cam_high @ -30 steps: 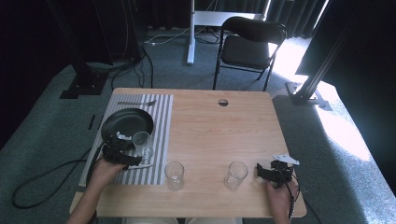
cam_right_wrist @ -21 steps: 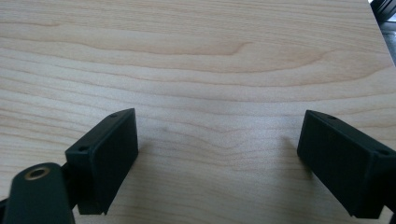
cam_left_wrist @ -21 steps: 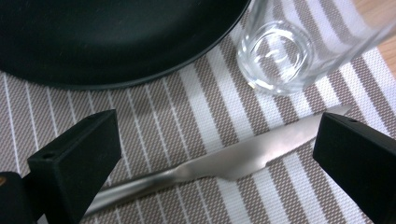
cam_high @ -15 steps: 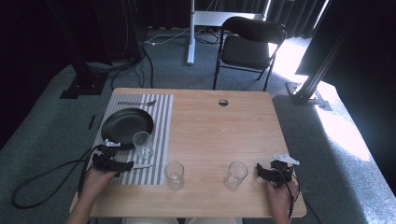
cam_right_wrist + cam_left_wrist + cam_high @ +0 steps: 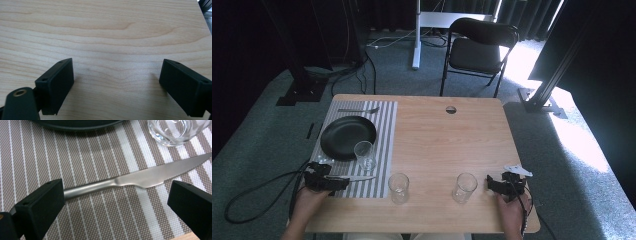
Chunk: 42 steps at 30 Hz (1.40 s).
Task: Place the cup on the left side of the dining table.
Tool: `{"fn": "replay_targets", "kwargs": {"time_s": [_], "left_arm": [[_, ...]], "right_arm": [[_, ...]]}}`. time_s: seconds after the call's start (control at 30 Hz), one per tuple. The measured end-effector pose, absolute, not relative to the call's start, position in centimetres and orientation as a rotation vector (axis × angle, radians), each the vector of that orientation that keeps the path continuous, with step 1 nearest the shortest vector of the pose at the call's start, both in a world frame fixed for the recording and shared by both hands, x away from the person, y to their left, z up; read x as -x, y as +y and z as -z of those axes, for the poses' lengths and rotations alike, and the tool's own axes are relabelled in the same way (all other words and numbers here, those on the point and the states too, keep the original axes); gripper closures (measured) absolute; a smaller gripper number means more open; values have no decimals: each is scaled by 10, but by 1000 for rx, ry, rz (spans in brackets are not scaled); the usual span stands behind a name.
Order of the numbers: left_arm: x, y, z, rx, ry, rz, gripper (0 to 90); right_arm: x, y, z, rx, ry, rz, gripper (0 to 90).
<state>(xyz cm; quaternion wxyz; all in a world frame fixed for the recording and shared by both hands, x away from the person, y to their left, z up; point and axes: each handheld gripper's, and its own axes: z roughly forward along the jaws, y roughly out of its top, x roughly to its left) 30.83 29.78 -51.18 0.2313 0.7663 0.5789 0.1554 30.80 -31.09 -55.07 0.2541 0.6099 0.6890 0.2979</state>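
A steel knife (image 5: 359,178) (image 5: 140,177) lies along the near edge of a striped placemat (image 5: 384,130) (image 5: 100,220). My left gripper (image 5: 339,181) (image 5: 118,202) hovers low over the knife's handle end, open, with one jaw on either side and nothing held. A clear glass (image 5: 365,155) (image 5: 175,131) stands on the mat beside a black plate (image 5: 348,136) (image 5: 75,123). At the front right of the table, my right gripper (image 5: 491,184) (image 5: 116,75) rests open over bare wood, just right of another empty glass (image 5: 463,187).
A third glass (image 5: 398,187) stands near the front edge, just off the mat. A fork (image 5: 357,110) lies at the mat's far end. The wooden table (image 5: 452,145) has a cable hole (image 5: 451,109) at the back. A folding chair (image 5: 479,50) stands behind it.
My left gripper has drawn back from beside the glass on the mat toward the front left, down to the knife. The right gripper has stayed put.
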Motion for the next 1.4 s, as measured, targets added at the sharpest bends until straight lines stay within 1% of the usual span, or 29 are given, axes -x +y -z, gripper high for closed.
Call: {"fn": "replay_targets", "kwargs": {"time_s": [0.37, 0.43, 0.6, 0.7, 0.97, 1.4], "left_arm": [[-293, 309, 531, -2036, 1627, -440, 16], [-290, 310, 534, -2007, 1625, -477, 16], [-281, 312, 539, -1933, 1593, -523, 16], [-279, 310, 542, -1943, 1576, -570, 16], [-275, 307, 546, -1938, 1556, -634, 16], [-271, 302, 547, -1901, 1610, -656, 15]], "right_arm": [[-308, -311, 551, -1660, 1871, -809, 118], [-308, -311, 551, -1659, 1871, -809, 118], [-308, -311, 551, -1660, 1871, -809, 118], [-308, -311, 551, -1659, 1871, -809, 117], [-308, -311, 551, -1659, 1871, -809, 118], [-308, -311, 551, -1659, 1871, -809, 117]]}}
